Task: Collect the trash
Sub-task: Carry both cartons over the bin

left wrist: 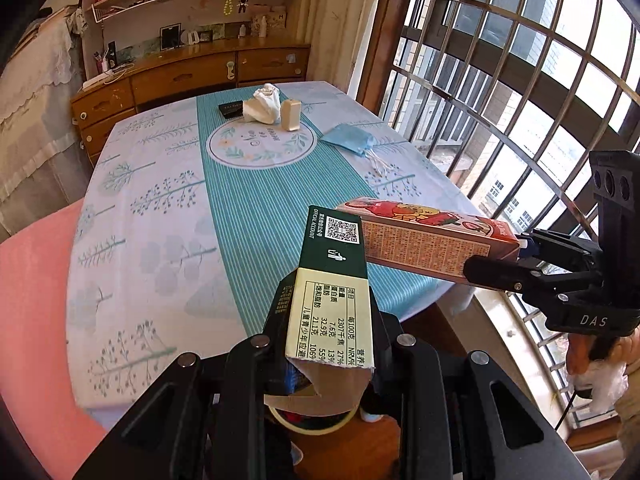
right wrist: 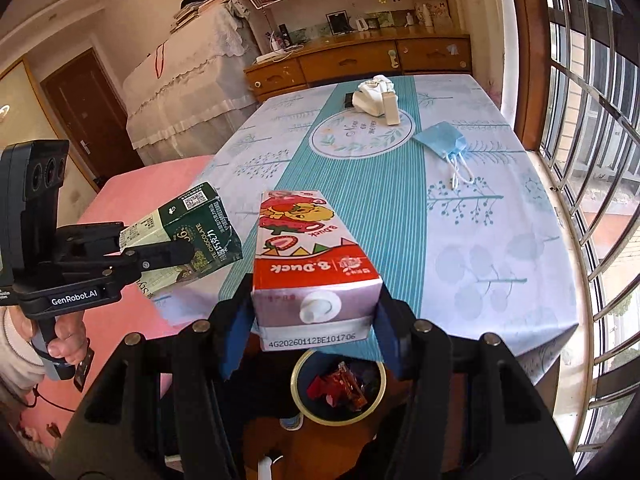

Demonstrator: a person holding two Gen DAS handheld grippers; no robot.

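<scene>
My left gripper (left wrist: 326, 320) is shut on a green chocolate box (left wrist: 334, 276) with a torn open end, held above the table's near edge; it also shows in the right wrist view (right wrist: 192, 232). My right gripper (right wrist: 316, 304) is shut on a red B.Duck carton (right wrist: 308, 256), seen from the side in the left wrist view (left wrist: 424, 236). Below both, a round yellow-rimmed trash bin (right wrist: 298, 396) holds red wrappers. On the table lie a blue face mask (right wrist: 442, 140), a crumpled white tissue (right wrist: 372, 96), a small beige box (right wrist: 392, 110) and a black card (left wrist: 231, 109).
The table (right wrist: 500, 240) has a teal and white cloth. A pink bed (right wrist: 132, 188) lies to the left. A barred window (right wrist: 592, 120) runs along the right. A wooden dresser (right wrist: 352, 60) with shelves stands behind the table.
</scene>
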